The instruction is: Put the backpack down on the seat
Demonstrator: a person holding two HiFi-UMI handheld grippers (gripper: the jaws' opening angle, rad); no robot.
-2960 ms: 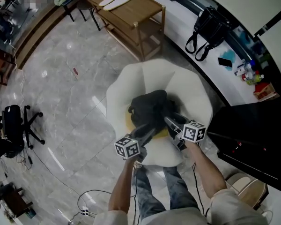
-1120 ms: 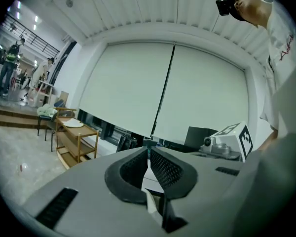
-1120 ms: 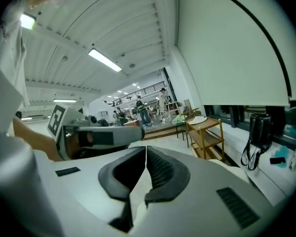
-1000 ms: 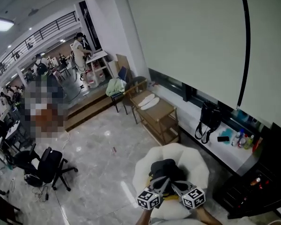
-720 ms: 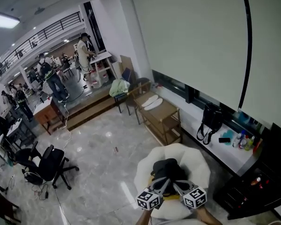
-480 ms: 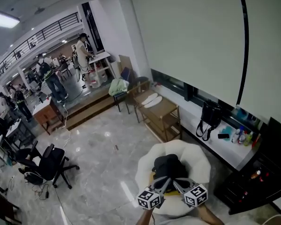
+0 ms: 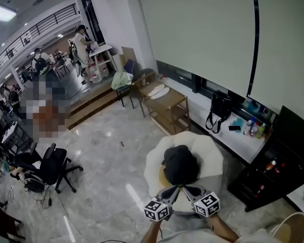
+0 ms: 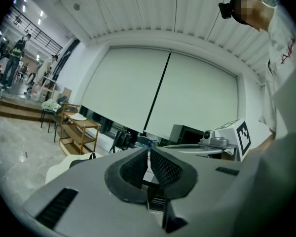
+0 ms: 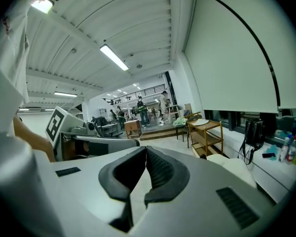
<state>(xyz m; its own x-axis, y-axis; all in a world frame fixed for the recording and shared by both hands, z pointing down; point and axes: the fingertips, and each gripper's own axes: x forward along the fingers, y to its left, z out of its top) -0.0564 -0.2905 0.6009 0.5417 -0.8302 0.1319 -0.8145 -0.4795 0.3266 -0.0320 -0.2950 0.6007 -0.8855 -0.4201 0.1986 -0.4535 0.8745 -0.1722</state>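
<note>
Though empty, fingers (image 8: 165, 169) together (backpack (image 7: 181, 164) on seat (image 7: 213, 158))

backpack (image 7: 181, 163) on seat (image 7: 211, 155), left gripper (image 7: 173, 189) and right gripper (image 7: 188, 189) side by side before seat's near edge, wooden rack (image 7: 165, 107) behind seat, bag (image 7: 216, 110) on ledge (image 7: 238, 140) behind-right, office chair (image 7: 44, 167) well apart, far left

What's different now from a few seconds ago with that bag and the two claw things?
The left gripper and right gripper have pulled back off the backpack, jaws shut and empty. The head view has also tipped up to take in the room. The backpack still lies on the seat.
</note>
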